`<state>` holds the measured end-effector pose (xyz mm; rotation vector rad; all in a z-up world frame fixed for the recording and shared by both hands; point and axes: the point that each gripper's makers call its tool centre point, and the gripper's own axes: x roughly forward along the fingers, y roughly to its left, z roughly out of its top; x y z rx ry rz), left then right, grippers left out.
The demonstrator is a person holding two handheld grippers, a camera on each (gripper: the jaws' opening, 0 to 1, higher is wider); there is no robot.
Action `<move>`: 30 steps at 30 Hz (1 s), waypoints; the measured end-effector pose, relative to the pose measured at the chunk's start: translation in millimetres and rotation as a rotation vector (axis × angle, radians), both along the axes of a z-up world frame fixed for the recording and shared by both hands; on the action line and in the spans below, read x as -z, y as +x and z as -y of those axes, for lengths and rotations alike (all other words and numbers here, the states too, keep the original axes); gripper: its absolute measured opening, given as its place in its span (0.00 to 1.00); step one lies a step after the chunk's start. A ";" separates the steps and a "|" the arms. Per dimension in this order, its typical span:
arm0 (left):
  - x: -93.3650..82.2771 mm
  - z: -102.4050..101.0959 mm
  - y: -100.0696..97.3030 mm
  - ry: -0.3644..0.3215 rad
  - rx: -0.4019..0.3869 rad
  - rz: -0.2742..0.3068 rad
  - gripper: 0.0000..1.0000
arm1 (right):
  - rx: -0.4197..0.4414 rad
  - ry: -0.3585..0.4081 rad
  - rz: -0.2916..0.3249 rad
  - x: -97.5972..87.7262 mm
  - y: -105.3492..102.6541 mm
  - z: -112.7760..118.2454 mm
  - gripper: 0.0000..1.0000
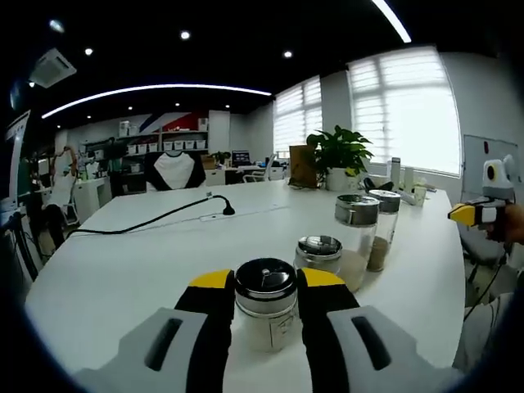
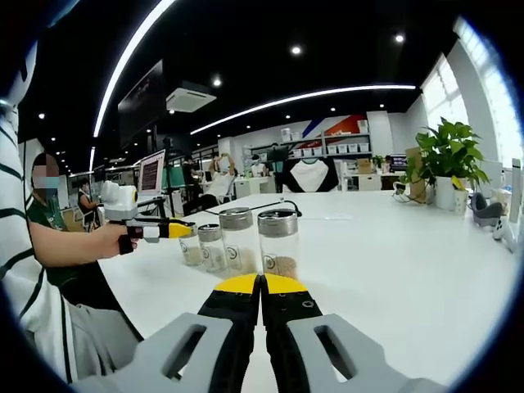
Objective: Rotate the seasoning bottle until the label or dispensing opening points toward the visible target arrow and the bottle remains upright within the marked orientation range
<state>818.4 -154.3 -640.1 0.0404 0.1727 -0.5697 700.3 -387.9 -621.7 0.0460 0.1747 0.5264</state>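
1. A seasoning bottle is being bracketed upright between the jaws of the left gripper at the near edge of a white table; its long axis is standing vertical, its black cap showing above the yellow jaw tips.
2. Whether the jaws are actually pressing on the glass cannot be told, though they are sitting close on both sides.
3. The right gripper is being held with its jaws closed together on nothing, well apart from the bottles, so the left is judged the nearer.
4. Four bottles are being counted in a row: the bracketed one plus three others trailing away beyond it.
5. No target arrow is being made out.
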 end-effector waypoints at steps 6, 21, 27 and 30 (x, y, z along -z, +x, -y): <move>0.3 -4.2 5.2 -0.015 -0.036 0.004 0.32 | 0.001 0.000 0.001 0.1 -0.2 0.6 0.00; -24.1 -13.3 1.8 -0.006 -0.011 0.063 0.44 | -0.027 0.012 0.026 -7.3 -1.6 -4.4 0.00; -28.4 -16.7 -12.2 -0.023 0.062 0.057 0.45 | -0.052 0.018 0.038 -11.1 0.0 -7.9 0.00; -30.0 -25.5 -17.7 -0.031 0.047 0.058 0.46 | -0.061 0.016 0.037 -11.2 1.2 -9.0 0.00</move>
